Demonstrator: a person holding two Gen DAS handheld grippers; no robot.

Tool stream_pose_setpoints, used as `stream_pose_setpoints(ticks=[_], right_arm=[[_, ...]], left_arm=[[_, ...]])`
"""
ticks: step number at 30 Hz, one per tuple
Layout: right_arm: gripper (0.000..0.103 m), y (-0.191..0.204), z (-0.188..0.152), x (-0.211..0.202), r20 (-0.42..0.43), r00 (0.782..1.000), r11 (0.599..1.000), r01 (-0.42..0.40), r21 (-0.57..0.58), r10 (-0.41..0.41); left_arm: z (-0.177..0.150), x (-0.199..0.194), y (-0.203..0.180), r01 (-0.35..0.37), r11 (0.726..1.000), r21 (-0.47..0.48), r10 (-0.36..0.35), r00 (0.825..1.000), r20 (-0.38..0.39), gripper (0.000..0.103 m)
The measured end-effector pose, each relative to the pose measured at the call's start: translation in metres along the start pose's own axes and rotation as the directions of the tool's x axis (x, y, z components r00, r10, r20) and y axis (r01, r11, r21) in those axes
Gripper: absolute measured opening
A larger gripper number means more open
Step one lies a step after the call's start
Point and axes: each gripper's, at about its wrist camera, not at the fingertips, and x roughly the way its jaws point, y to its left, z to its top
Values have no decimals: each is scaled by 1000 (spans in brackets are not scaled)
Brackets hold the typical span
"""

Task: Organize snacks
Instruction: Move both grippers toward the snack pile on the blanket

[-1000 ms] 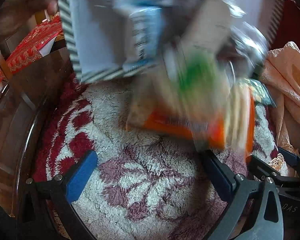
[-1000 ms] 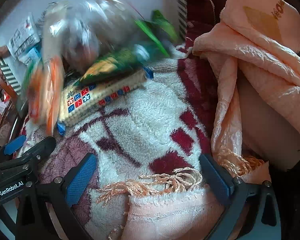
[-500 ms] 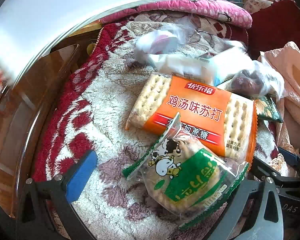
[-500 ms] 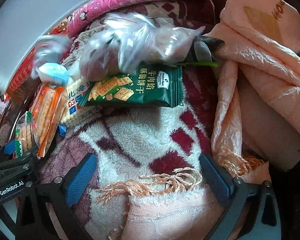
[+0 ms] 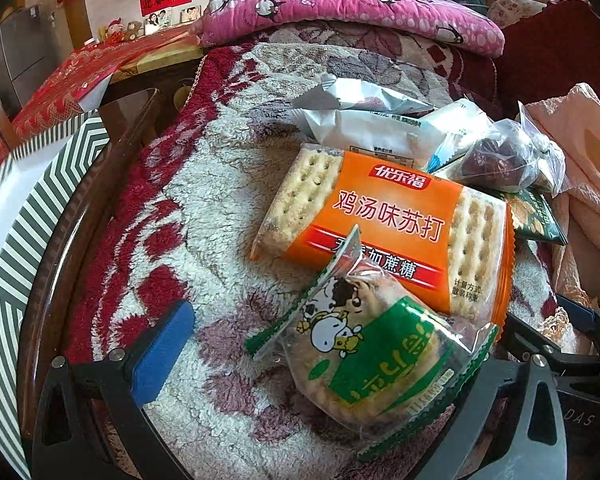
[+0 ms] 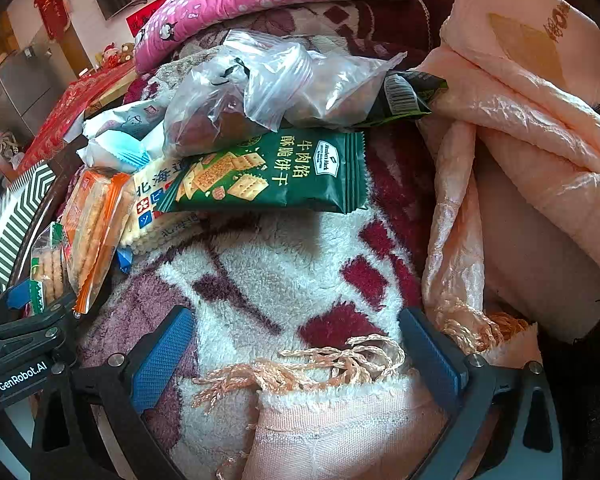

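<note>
Left gripper (image 5: 332, 360): jaws spread wide, holding nothing. The blue pad (image 5: 162, 350) of one finger is clear of everything; the other finger is mostly hidden behind the cow pack (image 5: 376, 356), a clear green-printed biscuit packet lying between the fingers on the rug (image 5: 204, 208). Whether that packet touches the hidden finger cannot be told.

Beyond the cow pack, and partly under its far corner, lies the orange pack (image 5: 384, 224) of soda crackers, flat, label up. Past it sit white wrappers (image 5: 372, 128), one on another, and to their right a clear bag (image 5: 508, 156) with dark fruit inside. A corner of a green pack (image 5: 534, 218) shows from under the orange pack's right edge. A striped box (image 5: 28, 216) stands at the left, off the rug. A pink pillow (image 5: 340, 0) lies across the far end.

Right gripper (image 6: 296, 352): jaws spread wide, empty, both blue pads over the rug (image 6: 284, 276). Peach fringe (image 6: 320, 364) lies between the fingers; a peach blanket (image 6: 520, 120) is heaped to the right.

Ahead, the green pack (image 6: 268, 176) lies flat, overlapping a white cracker pack (image 6: 152, 208). The clear bag (image 6: 260, 88) rests on the green pack's far edge. The orange pack (image 6: 96, 224) and cow pack (image 6: 48, 264) show at the left, next to the left gripper (image 6: 20, 320).
</note>
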Motion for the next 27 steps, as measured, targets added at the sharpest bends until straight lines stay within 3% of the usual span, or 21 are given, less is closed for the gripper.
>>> stream_pose_setpoints(ticks=[27], right_arm=[[102, -1, 0, 0, 1, 1000, 1000, -4, 4, 4]], left_arm=[[-1, 0, 1, 0, 1000, 1, 0, 1000, 1, 103]])
